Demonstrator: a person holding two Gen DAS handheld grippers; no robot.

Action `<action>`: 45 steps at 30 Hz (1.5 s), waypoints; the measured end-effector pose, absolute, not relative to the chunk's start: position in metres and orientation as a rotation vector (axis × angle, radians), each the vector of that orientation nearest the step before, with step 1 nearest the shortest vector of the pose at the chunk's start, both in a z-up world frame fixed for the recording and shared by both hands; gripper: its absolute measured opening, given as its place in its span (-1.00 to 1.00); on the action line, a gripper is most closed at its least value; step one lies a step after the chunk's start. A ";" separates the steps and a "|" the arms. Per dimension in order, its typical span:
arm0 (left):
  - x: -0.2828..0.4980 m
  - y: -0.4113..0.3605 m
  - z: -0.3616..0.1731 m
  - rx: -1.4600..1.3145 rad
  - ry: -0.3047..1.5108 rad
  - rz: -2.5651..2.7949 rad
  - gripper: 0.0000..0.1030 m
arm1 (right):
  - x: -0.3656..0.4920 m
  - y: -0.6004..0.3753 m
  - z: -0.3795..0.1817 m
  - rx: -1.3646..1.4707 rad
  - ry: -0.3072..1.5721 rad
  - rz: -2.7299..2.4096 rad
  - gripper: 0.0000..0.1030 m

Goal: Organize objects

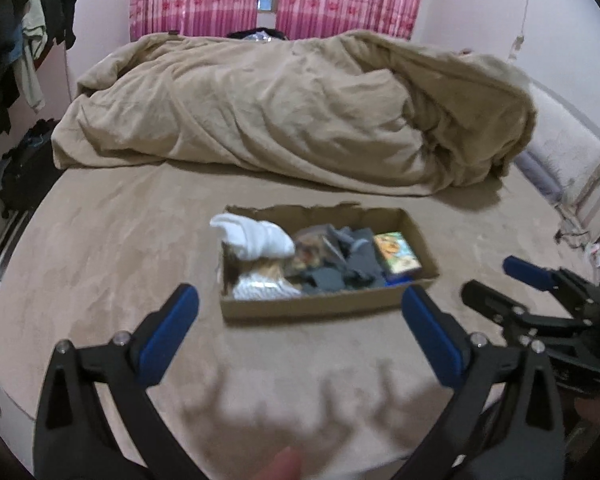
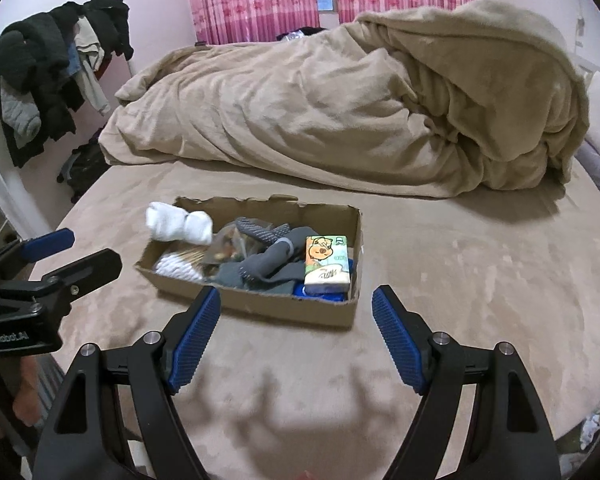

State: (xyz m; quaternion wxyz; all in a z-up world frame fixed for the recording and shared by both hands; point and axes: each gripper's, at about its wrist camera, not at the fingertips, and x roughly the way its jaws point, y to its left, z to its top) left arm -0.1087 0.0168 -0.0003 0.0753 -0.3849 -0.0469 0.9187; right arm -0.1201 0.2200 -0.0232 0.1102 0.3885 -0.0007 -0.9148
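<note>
Cardboard box (image 2: 260, 304) holds a pig-printed tissue pack (image 2: 326, 265); left gripper (image 2: 60, 256) reads "GenRobot.AI".

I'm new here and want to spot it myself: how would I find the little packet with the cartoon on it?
Start at the bed and find the open cardboard box on it. At the box's right end, beside the grey socks, lies the tissue packet: the only brightly printed thing, with an orange cartoon animal.

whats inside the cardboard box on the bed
The cardboard box holds rolled white socks on its far-left rim, grey socks, a cartoon tissue pack, a white striped item and something blue mostly covered. The box floor is hidden.
</note>
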 end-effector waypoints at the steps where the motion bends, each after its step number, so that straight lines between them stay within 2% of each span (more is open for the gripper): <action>1: -0.099 0.018 0.004 -1.149 -0.144 2.755 0.99 | -0.114 0.220 -0.020 1.136 0.000 -2.691 0.57; 7: -0.048 0.021 0.022 -1.122 -0.150 2.778 0.99 | -0.079 0.218 -0.006 1.135 0.008 -2.691 0.57; 11: -0.030 0.018 0.020 -1.155 -0.186 2.758 0.99 | -0.059 0.215 0.000 1.130 0.028 -2.682 0.57; 14: -0.023 0.021 0.015 -1.174 -0.149 2.757 0.99 | -0.047 0.214 0.003 1.131 0.029 -2.680 0.57; 45: -0.021 0.015 0.008 -1.209 -0.167 2.771 0.99 | -0.033 0.223 -0.007 1.171 -0.006 -2.693 0.57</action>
